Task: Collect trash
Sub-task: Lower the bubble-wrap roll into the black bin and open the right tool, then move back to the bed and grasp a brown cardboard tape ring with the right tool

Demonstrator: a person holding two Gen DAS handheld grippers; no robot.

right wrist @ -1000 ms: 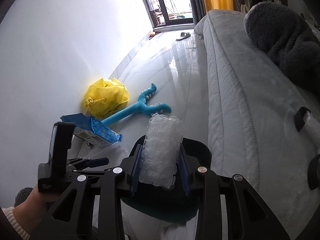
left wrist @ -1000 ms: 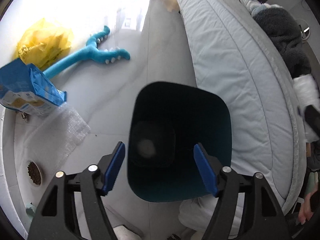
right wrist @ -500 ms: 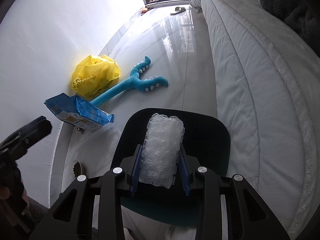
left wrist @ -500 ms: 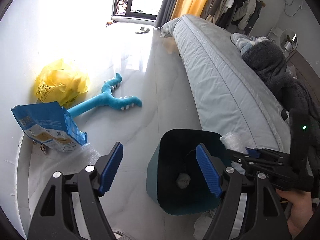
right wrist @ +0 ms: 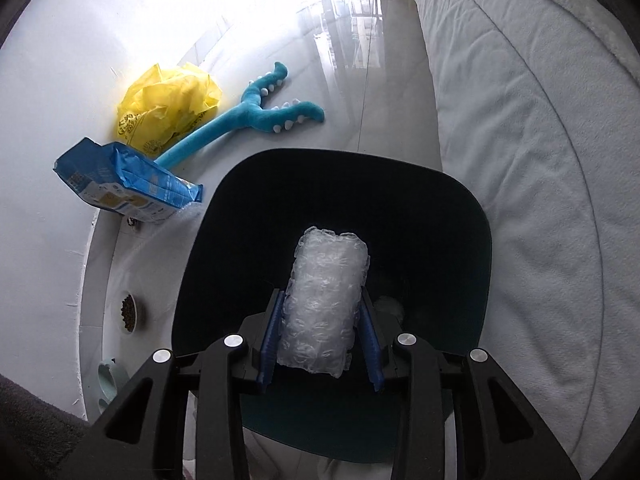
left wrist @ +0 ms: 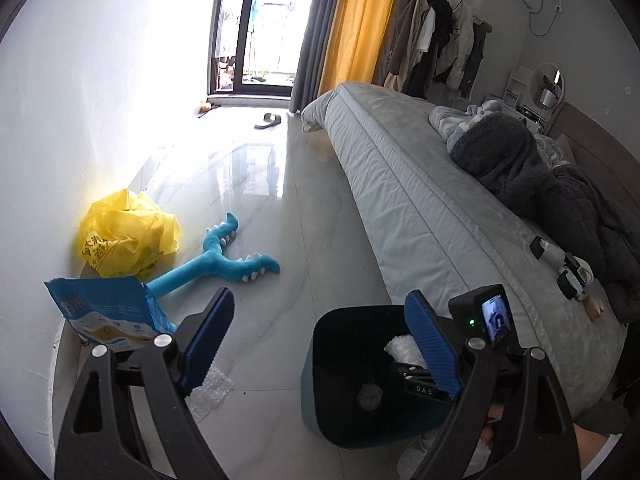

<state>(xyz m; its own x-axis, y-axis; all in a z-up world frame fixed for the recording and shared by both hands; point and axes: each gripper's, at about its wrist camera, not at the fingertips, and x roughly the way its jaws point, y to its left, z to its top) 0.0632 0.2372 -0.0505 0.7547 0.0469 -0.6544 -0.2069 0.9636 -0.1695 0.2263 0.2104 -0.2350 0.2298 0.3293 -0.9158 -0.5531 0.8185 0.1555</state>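
My right gripper (right wrist: 322,340) is shut on a roll of clear bubble wrap (right wrist: 326,300) and holds it over the mouth of the dark teal bin (right wrist: 460,216). My left gripper (left wrist: 320,338) hangs above the floor left of the bin (left wrist: 320,392); its jaws are opening and nothing is between them. In the left wrist view the right gripper (left wrist: 416,364) reaches into the bin with the bubble wrap (left wrist: 402,346). A grey lump (left wrist: 369,396) lies on the bin's bottom. On the floor lie a yellow plastic bag (left wrist: 128,240), a blue packet (left wrist: 104,314) and a bubble wrap sheet (left wrist: 210,394).
A blue plush toy (left wrist: 216,264) lies on the glossy floor near the wall. A grey bed (left wrist: 420,208) runs along the right, right next to the bin. A small bowl of pellets (right wrist: 129,312) sits by the wall. A slipper (left wrist: 268,121) lies near the balcony door.
My left gripper rose away from over the bin, tilted up toward the room and widened. My right gripper came down with the bubble wrap, which now hangs over the bin's mouth.
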